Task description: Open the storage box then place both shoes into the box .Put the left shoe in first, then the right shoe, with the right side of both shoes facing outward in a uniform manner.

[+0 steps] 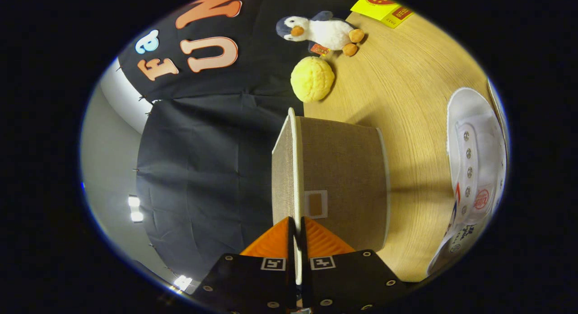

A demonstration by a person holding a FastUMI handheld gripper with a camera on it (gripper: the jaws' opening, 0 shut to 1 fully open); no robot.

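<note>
Storage box (338, 178) sat on the wooden desk (406, 92), a tan fabric thing with white trim, and the whole view was rolled sideways so it looked tipped over. Its lid (283, 169) was swung up on edge, and the tool (295, 235) had both orange fingers (273, 244) pinched together on the lid's white rim, one on each side of it, right by the little label window on the box's front. One white shoe (474, 178) lay on the desk well apart from the box, lace eyelets showing. Beyond the box were a yellow bumpy ball (312, 79), a plush penguin (320, 31) just past it, and a yellow packet (381, 7) further along the desk.
</note>
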